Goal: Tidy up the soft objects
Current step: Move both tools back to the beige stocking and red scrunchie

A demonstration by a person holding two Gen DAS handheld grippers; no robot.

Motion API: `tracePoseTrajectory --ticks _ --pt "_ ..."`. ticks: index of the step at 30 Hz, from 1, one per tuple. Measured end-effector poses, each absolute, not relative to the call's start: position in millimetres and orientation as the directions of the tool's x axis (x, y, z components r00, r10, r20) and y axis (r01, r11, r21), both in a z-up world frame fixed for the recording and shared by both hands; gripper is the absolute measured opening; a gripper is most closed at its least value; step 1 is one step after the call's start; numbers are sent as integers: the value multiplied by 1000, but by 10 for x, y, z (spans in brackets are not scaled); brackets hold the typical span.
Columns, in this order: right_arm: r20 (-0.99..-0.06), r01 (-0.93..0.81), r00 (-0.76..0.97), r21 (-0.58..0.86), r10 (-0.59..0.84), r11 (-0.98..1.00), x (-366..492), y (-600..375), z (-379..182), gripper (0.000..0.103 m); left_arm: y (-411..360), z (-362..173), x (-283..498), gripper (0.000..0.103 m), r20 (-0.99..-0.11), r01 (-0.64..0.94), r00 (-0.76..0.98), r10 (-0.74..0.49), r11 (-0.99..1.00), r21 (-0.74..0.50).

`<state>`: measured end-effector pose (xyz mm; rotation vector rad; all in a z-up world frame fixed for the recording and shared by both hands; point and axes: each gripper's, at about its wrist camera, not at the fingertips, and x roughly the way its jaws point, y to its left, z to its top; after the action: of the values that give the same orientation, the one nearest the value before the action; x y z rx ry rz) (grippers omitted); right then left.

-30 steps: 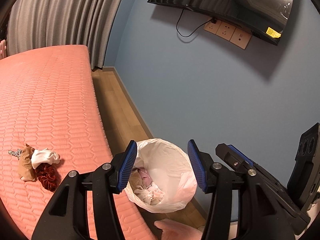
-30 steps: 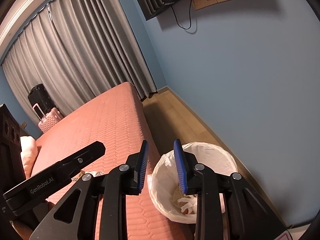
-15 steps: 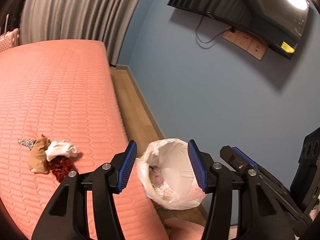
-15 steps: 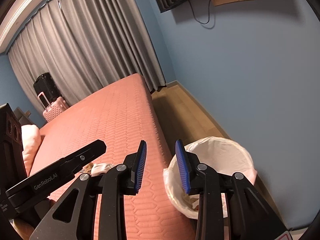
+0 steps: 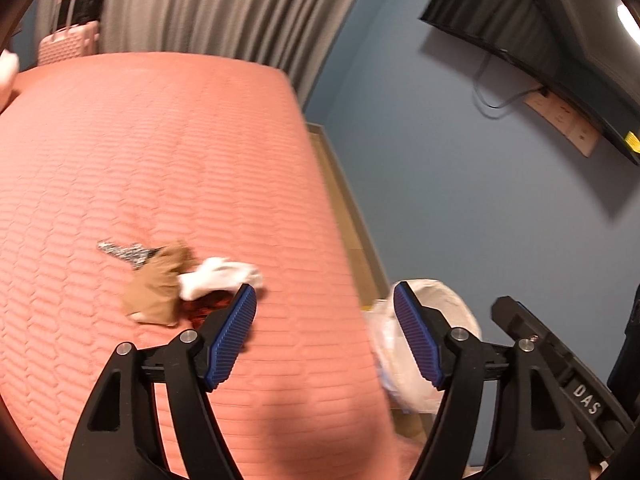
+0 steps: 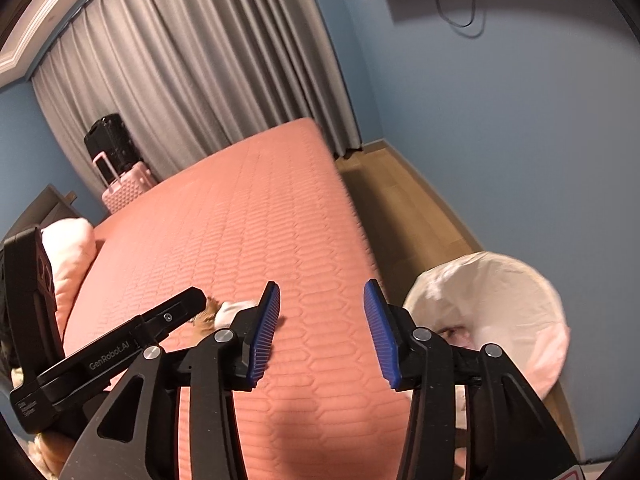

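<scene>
A small pile of soft items lies on the pink bed (image 5: 160, 152): a white sock (image 5: 220, 276), a tan cloth (image 5: 156, 284), a dark red scrunchie (image 5: 204, 306) and a patterned strip (image 5: 124, 252). My left gripper (image 5: 324, 336) hovers over the bed just right of the pile, its jaws opening with nothing between them. My right gripper (image 6: 320, 328) hangs over the bed's near edge, jaws also opening and empty. A bin lined with a white bag (image 6: 492, 308) stands on the floor beside the bed, with clothes inside. The white sock (image 6: 232, 310) peeks out behind the right gripper's left finger.
A blue wall (image 5: 460, 184) runs along the right with a wall-mounted screen (image 5: 520, 24) and sockets. Grey curtains (image 6: 200, 68) hang behind the bed. A pink suitcase (image 6: 124, 190) and a black one stand at the far side. A pale pillow (image 6: 68, 256) lies at left.
Both grippers swung left from over the bin toward the bed and the pile. Both pairs of jaws stand wider than before.
</scene>
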<state>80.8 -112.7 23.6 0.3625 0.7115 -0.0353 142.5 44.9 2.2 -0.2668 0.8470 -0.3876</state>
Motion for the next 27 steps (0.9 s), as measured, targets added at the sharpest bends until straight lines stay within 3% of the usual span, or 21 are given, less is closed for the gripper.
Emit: tracePoseTrajectory --ticks 12,27 --pt "-730 100 662 314 173 944 1268 -489 -317 44 1244 -543 1697 77 -759 36 573 -309 935 -353" --pt "-823 81 520 313 228 946 1898 3 -1126 44 1535 -1236 2209 78 -835 -48 476 -275 940 -337"
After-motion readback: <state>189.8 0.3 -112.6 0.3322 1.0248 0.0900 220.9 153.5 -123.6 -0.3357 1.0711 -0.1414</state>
